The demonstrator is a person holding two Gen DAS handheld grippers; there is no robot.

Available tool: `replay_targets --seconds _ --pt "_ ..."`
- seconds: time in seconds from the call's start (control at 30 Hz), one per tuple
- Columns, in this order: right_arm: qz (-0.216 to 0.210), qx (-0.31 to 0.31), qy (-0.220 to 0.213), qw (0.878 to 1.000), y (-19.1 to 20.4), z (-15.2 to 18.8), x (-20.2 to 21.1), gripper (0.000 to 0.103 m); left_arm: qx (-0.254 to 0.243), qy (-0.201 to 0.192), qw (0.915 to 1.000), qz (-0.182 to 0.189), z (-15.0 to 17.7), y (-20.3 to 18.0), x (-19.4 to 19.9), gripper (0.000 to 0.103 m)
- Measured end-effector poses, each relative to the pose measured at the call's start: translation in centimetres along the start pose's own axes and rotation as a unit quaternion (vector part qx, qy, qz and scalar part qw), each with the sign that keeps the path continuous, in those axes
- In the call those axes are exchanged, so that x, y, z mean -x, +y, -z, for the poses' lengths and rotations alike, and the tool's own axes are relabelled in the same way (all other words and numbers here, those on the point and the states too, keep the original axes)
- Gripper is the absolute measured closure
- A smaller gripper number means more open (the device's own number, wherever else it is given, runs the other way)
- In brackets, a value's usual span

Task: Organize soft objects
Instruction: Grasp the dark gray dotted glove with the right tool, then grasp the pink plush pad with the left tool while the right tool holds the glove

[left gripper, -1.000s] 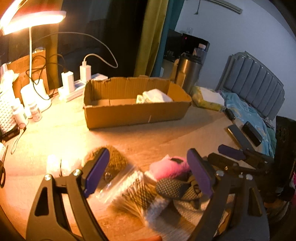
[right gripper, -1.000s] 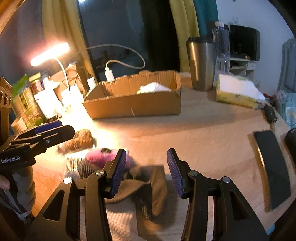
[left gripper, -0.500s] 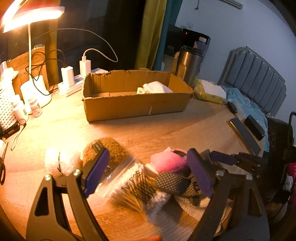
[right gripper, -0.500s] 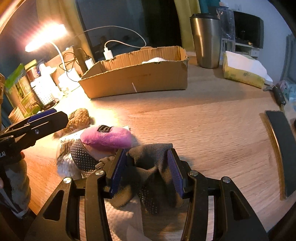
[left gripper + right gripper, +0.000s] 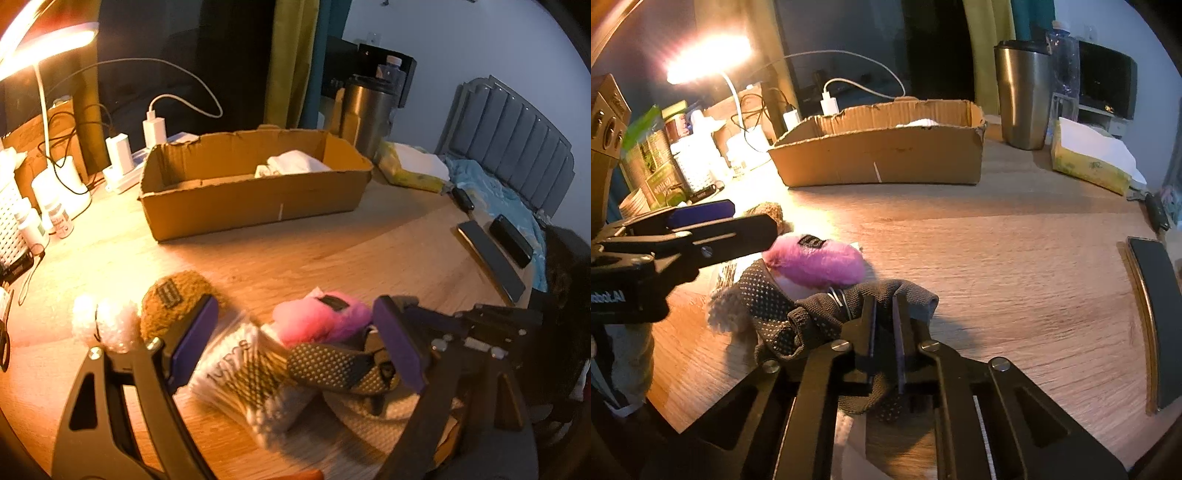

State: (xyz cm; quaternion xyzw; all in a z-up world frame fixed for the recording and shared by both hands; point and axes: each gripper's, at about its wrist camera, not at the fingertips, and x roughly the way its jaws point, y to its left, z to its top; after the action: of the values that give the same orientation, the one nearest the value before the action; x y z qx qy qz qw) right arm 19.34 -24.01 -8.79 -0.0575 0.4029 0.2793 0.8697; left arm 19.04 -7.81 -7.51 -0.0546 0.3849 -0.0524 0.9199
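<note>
My right gripper [image 5: 884, 308] is shut on a dark grey dotted sock [image 5: 812, 314] at the near edge of the table; the sock [image 5: 332, 365] also shows in the left wrist view. A pink plush pad [image 5: 816, 262] lies just behind it, on a bag of cotton swabs [image 5: 251, 369]. A brown plush pad [image 5: 173, 302] and a white fluffy piece [image 5: 103, 325] lie to the left. My left gripper [image 5: 295, 343] is open and empty above the swab bag. The cardboard box [image 5: 255, 206] holds a white cloth [image 5: 295, 166].
A steel tumbler [image 5: 1023, 96], a tissue pack [image 5: 1089, 155], and dark phones [image 5: 491, 262] sit on the right of the table. A lit desk lamp [image 5: 44, 66], chargers, cables and small bottles crowd the left. A white towel [image 5: 369, 417] lies under the sock.
My right gripper's jaws have closed on the dark sock. My left gripper has stayed open and moved closer over the soft pile.
</note>
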Motion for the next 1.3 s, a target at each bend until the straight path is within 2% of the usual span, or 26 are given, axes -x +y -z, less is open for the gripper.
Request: replay_targets --seconds 0.13,0.37,0.6,0.7,0.9,0.93,1.0,1.3 --pt "-0.009 -0.011 -0.032 0.999 -1.0 -0.7 1.8 0.094 -0.002 0.002 1.0 -0.003 -0.3 -0.4 -0.3 0.016" --pt "0.015 -0.037 -0.078 0.996 -4.2 -2.2 4.4 0.094 -0.009 0.011 0.9999 -0.007 -0.7 -1.3 -1.4 0.016" --pt "0.037 -0.066 -0.075 0.994 -7.4 -2.1 3.6 0.094 -0.025 0.042 0.9987 -0.014 -0.6 -2.5 -3.5 0.016" --pt "0.038 -0.076 -0.071 0.994 -8.2 -1.9 3.3 0.094 -0.037 0.066 0.9969 -0.021 -0.4 -3.1 -4.9 0.016" --pt "0.036 -0.078 -0.06 0.995 -8.9 -1.6 2.9 0.094 -0.045 0.087 0.9949 -0.022 0.2 -3.8 -6.4 0.017" --pt "0.036 -0.078 -0.058 0.995 -8.9 -1.5 2.8 0.094 -0.047 0.09 0.9945 -0.022 0.2 -3.9 -6.6 0.019" --pt "0.034 -0.078 -0.057 0.995 -9.1 -1.5 2.8 0.094 -0.05 0.096 0.9938 -0.022 0.5 -4.1 -6.8 0.031" --pt "0.035 -0.079 -0.063 0.994 -8.9 -1.7 3.2 0.094 -0.048 0.09 0.9947 -0.006 0.1 -4.1 -6.5 0.034"
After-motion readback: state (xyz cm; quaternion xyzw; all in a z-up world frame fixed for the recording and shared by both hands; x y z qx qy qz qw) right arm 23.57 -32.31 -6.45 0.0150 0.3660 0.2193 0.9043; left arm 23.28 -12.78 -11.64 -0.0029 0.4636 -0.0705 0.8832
